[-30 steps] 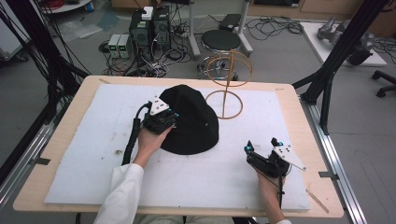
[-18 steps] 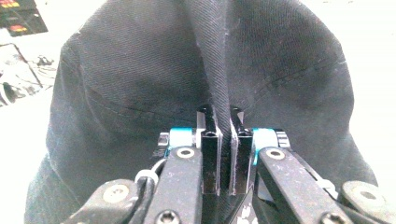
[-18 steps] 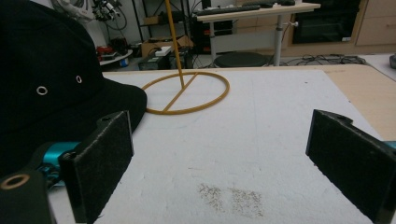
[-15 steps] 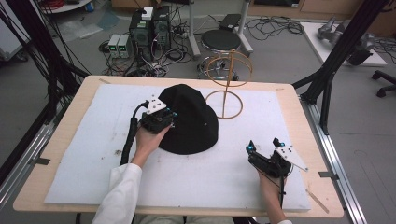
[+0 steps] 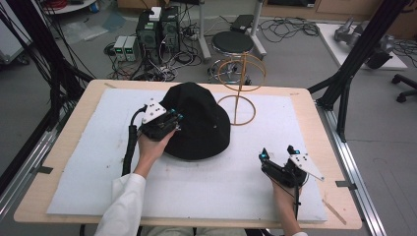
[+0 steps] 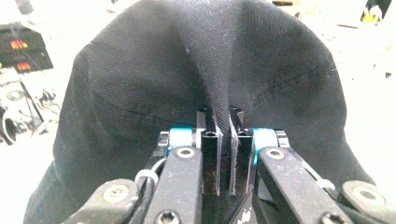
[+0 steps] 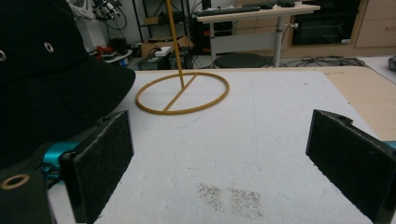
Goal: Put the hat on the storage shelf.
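A black bucket hat (image 5: 199, 120) lies on the white mat, its fabric bunched and partly raised on its left side. My left gripper (image 5: 173, 117) is shut on a pinched fold of the hat (image 6: 210, 70), the cloth squeezed between the two jaws. A gold wire hat stand (image 5: 242, 93) rises just right of the hat, with a ring base (image 7: 183, 93) and an upright rod. My right gripper (image 5: 278, 153) rests at the mat's front right, open, with nothing between its pads (image 7: 100, 163). It points toward the stand and the hat (image 7: 46, 88).
The white mat (image 5: 211, 182) covers a wooden table (image 5: 314, 105). A faint dirty patch (image 7: 229, 196) marks the mat ahead of the right gripper. Behind the table stand a stool (image 5: 235, 43), computers and cables; black frame posts (image 5: 354, 54) flank the sides.
My left gripper has moved slightly up and toward the hat's middle, lifting the pinched fabric with it. The right gripper has stayed still.
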Demonstrator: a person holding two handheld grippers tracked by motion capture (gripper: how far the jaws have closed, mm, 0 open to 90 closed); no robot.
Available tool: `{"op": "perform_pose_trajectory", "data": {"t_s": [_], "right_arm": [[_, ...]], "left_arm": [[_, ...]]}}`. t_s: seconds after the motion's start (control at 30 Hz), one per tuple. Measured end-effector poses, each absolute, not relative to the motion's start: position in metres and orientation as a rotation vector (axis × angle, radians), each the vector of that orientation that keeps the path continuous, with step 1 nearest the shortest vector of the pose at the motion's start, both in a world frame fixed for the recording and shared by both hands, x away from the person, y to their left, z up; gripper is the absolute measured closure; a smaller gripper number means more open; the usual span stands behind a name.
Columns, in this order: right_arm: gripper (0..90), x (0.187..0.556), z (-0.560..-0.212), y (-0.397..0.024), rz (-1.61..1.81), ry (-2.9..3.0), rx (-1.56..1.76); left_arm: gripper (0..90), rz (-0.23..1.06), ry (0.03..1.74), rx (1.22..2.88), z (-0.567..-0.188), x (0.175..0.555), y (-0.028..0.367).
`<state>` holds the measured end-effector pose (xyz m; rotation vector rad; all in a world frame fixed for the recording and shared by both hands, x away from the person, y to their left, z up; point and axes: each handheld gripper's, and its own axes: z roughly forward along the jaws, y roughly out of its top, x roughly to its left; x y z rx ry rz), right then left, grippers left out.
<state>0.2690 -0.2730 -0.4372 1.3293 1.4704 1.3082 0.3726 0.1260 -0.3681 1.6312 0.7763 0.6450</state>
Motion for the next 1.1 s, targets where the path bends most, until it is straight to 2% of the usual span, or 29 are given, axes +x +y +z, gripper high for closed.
{"op": "perform_pose_trajectory", "data": {"t_s": [0.7,1.1], "right_arm": [[6.6,0.268,-0.437,-0.271,1.302,1.470,1.325],[6.6,0.268,-0.437,-0.271,1.307,1.472,1.328]], "left_arm": [[86.0,0.716,0.629,1.294,-0.330,0.346,0.153],[85.9,0.753,0.605,1.267,-0.306,0.355,0.145]]}}
